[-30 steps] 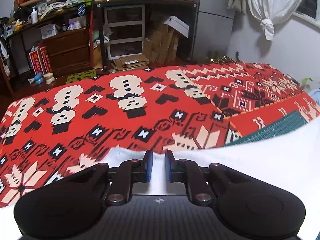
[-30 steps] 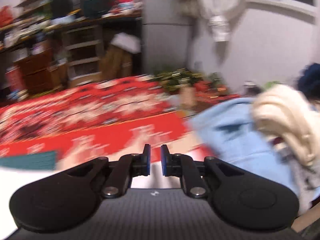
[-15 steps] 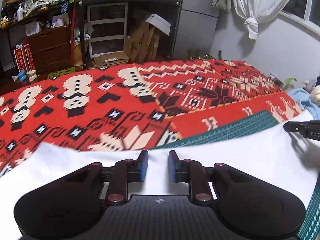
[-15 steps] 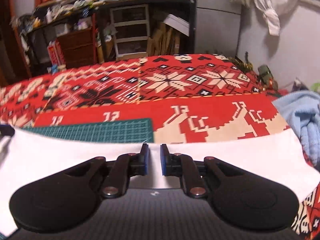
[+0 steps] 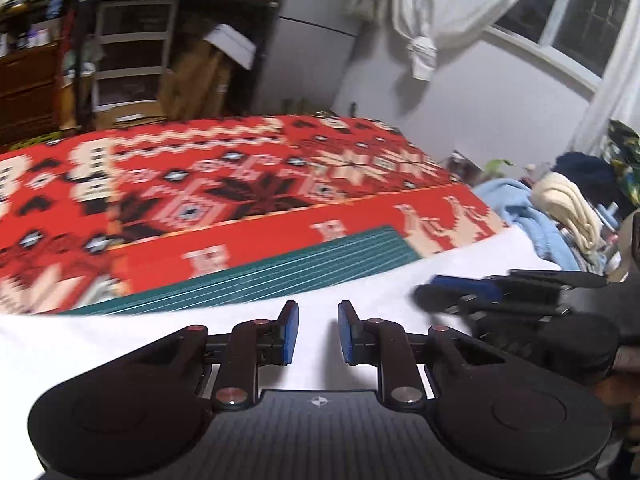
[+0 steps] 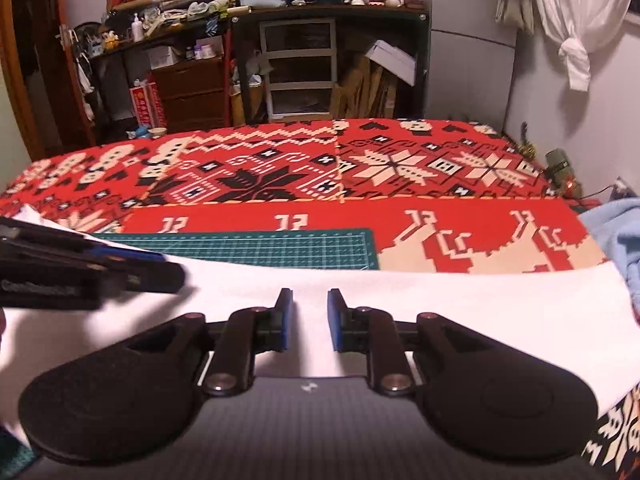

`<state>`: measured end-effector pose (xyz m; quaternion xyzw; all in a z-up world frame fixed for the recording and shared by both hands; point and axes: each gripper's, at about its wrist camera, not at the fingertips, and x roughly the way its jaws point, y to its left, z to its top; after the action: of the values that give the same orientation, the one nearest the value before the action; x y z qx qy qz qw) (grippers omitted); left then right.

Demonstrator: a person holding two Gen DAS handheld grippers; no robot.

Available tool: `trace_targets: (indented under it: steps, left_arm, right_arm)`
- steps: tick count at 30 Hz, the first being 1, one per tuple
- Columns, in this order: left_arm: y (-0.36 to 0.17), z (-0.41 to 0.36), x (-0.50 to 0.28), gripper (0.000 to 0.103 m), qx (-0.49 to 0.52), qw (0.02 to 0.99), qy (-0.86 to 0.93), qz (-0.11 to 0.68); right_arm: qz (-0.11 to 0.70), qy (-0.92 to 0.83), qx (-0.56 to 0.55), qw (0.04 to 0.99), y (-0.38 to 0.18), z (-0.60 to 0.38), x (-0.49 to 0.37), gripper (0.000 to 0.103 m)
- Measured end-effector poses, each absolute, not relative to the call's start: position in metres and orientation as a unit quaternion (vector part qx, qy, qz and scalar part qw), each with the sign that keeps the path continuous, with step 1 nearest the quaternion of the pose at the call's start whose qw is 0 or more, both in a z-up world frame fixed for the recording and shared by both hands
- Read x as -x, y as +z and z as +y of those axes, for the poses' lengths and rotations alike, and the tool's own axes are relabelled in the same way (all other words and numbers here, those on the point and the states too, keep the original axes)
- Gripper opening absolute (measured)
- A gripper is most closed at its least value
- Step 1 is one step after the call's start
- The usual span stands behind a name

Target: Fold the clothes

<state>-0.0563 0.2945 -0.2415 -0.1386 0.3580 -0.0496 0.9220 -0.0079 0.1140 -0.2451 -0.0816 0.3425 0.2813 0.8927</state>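
1. The white cloth (image 6: 440, 304) lies spread flat over the near edge of the green cutting mat (image 6: 256, 246); the mat sits on the red patterned blanket (image 6: 280, 172) that covers the counter.
2. In the left wrist view the white cloth (image 5: 120, 344) runs across the whole near side of the mat (image 5: 280, 272), which shows only as a strip beyond the cloth's far edge.
3. My left gripper (image 5: 318, 332): fingers a moderate gap apart, blue pads facing each other, nothing between them. Cloth shows through the gap; I cannot tell whether the tips touch it.
4. My right gripper (image 6: 309, 320): fingers likewise parted by a moderate gap, holding nothing, with cloth visible beneath and between them.
5. Each gripper shows in the other's camera, blurred. The right gripper (image 5: 472, 292) sits over the cloth at the mat's right end; the left gripper (image 6: 132, 270) sits over the cloth at the mat's left end. From the side their finger spacing is unclear.
6. To the right of the mat, past the cloth's end, a light blue garment (image 5: 528, 216) and a cream garment (image 5: 572, 208) are heaped together.
7. Beyond the mat, shelves (image 6: 296, 68) stand against the far wall.
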Motion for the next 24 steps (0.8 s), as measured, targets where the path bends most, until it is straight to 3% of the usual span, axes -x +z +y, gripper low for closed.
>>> trace_targets:
  steps: [14, 20, 24]
  left_arm:
    - [-0.246, 0.176, -0.034, 0.017, 0.104, 0.922, -0.099, 0.358]
    - [-0.252, 0.126, -0.071, 0.017, 0.088, 0.922, -0.107, 0.361]
    - [-0.249, 0.107, -0.089, 0.014, 0.083, 0.923, -0.111, 0.36]
  right_arm:
    - [0.353, 0.164, 0.049, 0.92, -0.248, -0.01, -0.065, 0.02]
    - [0.341, 0.164, 0.021, 0.926, -0.252, -0.059, -0.096, 0.015]
    - [0.331, 0.136, 0.009, 0.934, -0.249, -0.076, -0.102, 0.02]
